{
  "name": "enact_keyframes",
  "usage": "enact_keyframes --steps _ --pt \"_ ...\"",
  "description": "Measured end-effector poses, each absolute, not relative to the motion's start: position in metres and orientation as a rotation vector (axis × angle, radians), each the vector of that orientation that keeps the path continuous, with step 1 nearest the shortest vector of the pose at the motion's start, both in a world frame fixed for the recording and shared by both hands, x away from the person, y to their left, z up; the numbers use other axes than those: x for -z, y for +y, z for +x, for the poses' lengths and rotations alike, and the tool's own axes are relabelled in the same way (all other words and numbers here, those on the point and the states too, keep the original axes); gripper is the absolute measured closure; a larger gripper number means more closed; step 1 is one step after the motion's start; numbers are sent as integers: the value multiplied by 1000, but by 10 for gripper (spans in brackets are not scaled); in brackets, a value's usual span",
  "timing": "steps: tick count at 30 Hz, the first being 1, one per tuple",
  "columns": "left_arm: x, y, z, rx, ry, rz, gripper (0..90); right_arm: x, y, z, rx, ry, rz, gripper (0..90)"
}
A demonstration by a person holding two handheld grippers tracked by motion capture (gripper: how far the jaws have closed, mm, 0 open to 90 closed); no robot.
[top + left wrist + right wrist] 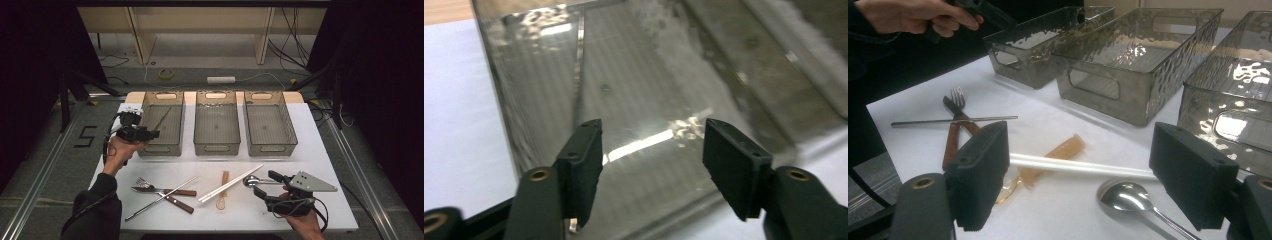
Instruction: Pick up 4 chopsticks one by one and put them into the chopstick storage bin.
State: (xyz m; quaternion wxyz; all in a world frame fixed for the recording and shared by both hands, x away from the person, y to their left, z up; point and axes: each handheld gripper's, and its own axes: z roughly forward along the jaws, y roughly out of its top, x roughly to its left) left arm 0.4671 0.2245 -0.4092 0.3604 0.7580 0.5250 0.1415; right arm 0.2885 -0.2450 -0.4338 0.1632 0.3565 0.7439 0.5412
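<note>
My left gripper hovers at the front left corner of the left smoky bin, open, with nothing between its jaws. A metal chopstick lies inside that bin. My right gripper stands open low over the front right of the table, with a metal spoon just ahead of it. White chopsticks lie across an amber spoon.
Two more smoky bins, the middle bin and the right bin, stand at the back of the white table. At the front left lie a fork, a wooden-handled knife and a second metal chopstick.
</note>
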Motion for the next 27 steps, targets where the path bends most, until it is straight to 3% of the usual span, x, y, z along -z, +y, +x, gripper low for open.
enact_keyframes --steps 14,27 --pt "400 207 425 -346 1217 2082 275 432 -245 287 -1551 2117 1009 249" --pt "399 186 386 -281 1114 2176 224 430 -245 286 -1554 2113 1002 249"
